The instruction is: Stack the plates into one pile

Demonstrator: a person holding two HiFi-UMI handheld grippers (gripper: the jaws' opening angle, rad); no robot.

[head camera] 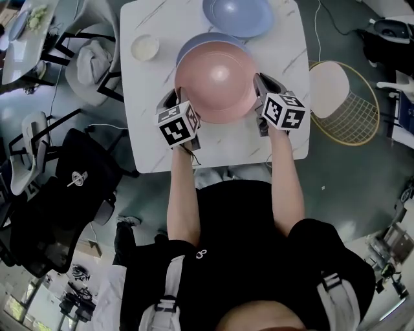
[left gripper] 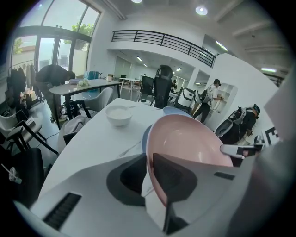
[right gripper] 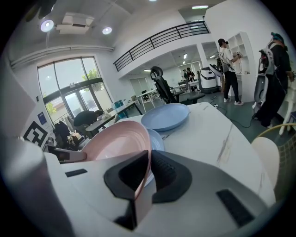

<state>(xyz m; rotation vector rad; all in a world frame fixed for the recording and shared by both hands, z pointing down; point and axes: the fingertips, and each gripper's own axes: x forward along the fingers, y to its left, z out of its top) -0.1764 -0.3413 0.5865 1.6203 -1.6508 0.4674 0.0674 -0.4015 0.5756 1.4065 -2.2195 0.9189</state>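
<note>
Between the two tools, over the near half of the table [head camera: 149,132], the pink plate [head camera: 217,81] is held level or nearly so. The left hand-held gripper [head camera: 169,103] is clamped on its left rim and the right hand-held gripper [head camera: 262,89] on its right rim. In each gripper view the rim is seen pinched between the two dark pads, with no gap left.

Directly under the pink plate lies the near blue plate [head camera: 194,44]. Only a crescent of it is shown, at the far-left side, so the pink plate is judged to sit slightly toward the person and to the right of centre over it. Whether the two plates already touch cannot be told.

The far blue plate [head camera: 238,16] lies well apart, straight ahead of both grippers at the far edge of the table and a little to the right. A small white bowl [head camera: 145,47] stands to the left, clear of that path.

No long axis is offered by a round plate, so the line that matters is the left-to-right one between the two grips. Neither arm is nearer, as the load is shared evenly. A small shift forward and leftward is judged to be needed before the plate is lowered squarely onto the one beneath.
</note>
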